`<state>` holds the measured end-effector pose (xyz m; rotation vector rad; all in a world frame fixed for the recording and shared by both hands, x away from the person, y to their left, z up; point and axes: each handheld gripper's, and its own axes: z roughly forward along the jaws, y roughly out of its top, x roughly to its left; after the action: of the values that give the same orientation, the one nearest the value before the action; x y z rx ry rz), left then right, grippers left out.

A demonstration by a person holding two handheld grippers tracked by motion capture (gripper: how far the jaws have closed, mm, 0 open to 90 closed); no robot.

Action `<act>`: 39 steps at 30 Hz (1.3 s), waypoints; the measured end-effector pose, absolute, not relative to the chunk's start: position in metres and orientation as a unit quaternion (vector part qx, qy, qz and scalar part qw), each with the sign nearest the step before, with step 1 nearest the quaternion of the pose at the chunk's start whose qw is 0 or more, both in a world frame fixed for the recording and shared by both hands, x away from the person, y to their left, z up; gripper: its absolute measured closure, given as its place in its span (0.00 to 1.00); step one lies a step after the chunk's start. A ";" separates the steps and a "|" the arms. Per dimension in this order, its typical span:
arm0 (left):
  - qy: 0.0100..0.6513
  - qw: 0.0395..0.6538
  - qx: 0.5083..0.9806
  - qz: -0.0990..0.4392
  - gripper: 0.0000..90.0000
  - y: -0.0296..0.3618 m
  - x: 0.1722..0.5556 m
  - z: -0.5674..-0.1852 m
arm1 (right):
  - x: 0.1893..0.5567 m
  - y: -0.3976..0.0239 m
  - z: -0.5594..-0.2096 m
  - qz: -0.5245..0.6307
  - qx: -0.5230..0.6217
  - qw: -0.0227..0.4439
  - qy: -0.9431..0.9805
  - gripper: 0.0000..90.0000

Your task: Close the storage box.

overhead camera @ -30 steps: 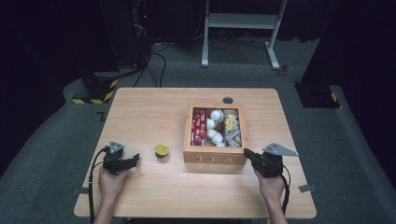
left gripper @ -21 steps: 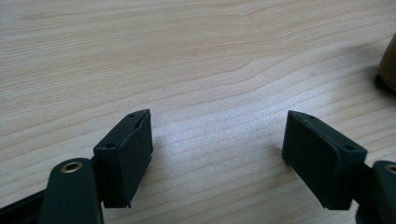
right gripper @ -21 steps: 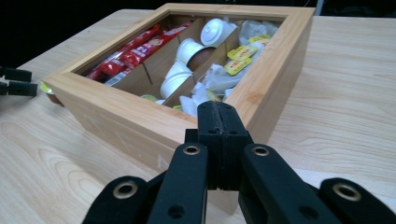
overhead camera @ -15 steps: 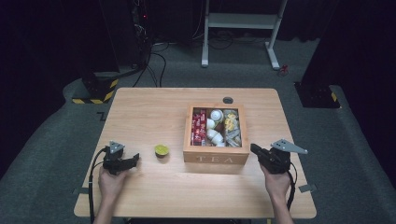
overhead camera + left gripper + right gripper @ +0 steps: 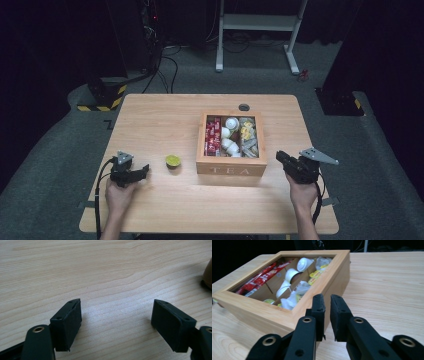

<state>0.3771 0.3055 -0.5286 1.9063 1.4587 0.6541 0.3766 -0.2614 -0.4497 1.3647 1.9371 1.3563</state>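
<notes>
The bench (image 5: 150, 120) carries a wooden tea box (image 5: 231, 167) a little right of its middle, long axis running away from the person, its front wall lettered and its glazed lid down over compartments of red sachets (image 5: 214, 136), white pods (image 5: 231, 123) and yellow packets (image 5: 247, 131). The right tool (image 5: 281, 157) sits just beside the box's near right corner, and in the right gripper view that corner (image 5: 312, 305) lies straight ahead and slightly left of its jaws, close but apart from them. Those jaws have just been opening from shut and now stand a narrow gap apart, with nothing between them. That is the relation the next move turns on: the box lies to the left of this tool, so a reach for its lid or side wall would call for a short sweep inward (and probably a wider gape than the present slit). The left tool (image 5: 144, 170) rests well off to the box's left, jaws spread wide and empty over bare wood in the left gripper view (image 5: 116, 322). A small green lime (image 5: 173, 161) sits between it and the box, nearer the left tool than the right one. For the box itself, the right hand (image 5: 303, 192) is plainly the closer.
</notes>
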 end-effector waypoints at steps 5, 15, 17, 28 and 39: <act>0.555 0.321 0.726 0.249 0.27 0.306 0.377 -0.529 | 0.379 -0.267 -0.455 0.482 0.505 0.208 0.685 0.80; 0.555 0.321 0.726 0.249 0.27 0.306 0.377 -0.529 | 0.383 -0.279 -0.470 0.463 0.538 0.213 0.671 0.71; 0.555 0.321 0.726 0.249 0.27 0.306 0.377 -0.529 | 0.384 -0.280 -0.473 0.456 0.542 0.215 0.672 0.69; 0.555 0.321 0.725 0.250 0.27 0.305 0.377 -0.529 | 0.394 -0.281 -0.492 0.415 0.568 0.220 0.676 0.63; 0.555 0.321 0.726 0.249 0.27 0.305 0.377 -0.529 | 0.402 -0.274 -0.504 0.372 0.574 0.230 0.692 0.59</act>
<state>0.3771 0.3055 -0.5286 1.9064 1.4582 0.6542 0.4021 -0.2742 -0.5044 1.5793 1.9038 1.0221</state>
